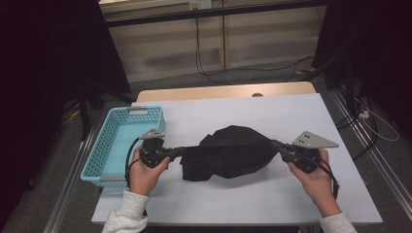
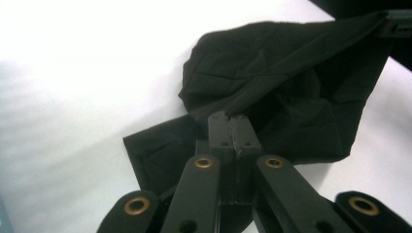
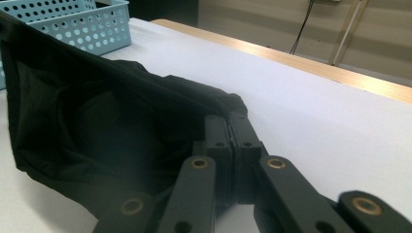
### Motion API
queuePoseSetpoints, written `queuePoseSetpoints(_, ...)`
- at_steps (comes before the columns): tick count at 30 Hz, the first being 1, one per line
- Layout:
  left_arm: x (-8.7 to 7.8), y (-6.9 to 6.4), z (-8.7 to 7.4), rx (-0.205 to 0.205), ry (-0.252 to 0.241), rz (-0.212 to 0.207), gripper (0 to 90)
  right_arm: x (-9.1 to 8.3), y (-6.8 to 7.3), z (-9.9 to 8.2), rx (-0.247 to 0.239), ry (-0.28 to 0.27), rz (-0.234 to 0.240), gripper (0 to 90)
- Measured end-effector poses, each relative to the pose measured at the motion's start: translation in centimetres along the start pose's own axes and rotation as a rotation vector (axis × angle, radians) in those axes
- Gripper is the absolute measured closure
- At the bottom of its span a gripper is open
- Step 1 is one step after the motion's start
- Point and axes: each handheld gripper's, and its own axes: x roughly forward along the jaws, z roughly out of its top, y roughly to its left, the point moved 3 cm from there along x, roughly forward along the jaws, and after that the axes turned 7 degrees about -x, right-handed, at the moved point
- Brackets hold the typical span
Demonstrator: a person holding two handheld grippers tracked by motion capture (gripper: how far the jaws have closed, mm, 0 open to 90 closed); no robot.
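Observation:
A black cloth [image 1: 228, 153] hangs stretched between my two grippers over the white table [image 1: 272, 116], its lower folds resting on the tabletop. My left gripper [image 1: 183, 150] is shut on the cloth's left edge, and in the left gripper view the jaws pinch a taut fold of the cloth [image 2: 272, 87] at my left gripper [image 2: 235, 118]. My right gripper [image 1: 278, 144] is shut on the cloth's right edge; in the right gripper view the cloth [image 3: 97, 131] runs leftward from my right gripper [image 3: 228, 116]. Each gripper is held by a hand.
A light blue perforated basket [image 1: 108, 145] stands at the table's left edge, beside the left hand; its wall [image 3: 82, 24] also appears in the right gripper view. A wooden strip [image 1: 218, 91] borders the table's far side. Cables lie on the floor beyond.

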Motion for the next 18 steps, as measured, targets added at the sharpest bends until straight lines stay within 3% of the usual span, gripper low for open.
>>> queuePoseSetpoints(6, -0.8, 0.2, 0.5, -0.008, -0.036, -0.004, 90.0, -0.4, -0.1, 0.3, -0.001, -0.018, -0.009, 88.4)
queuePoseSetpoints(18, 0.4, 0.8, -0.2, -0.026, 0.014, 0.021, 90.0, 1.4, 1.3, -0.8, -0.018, 0.042, 0.019, 87.3)
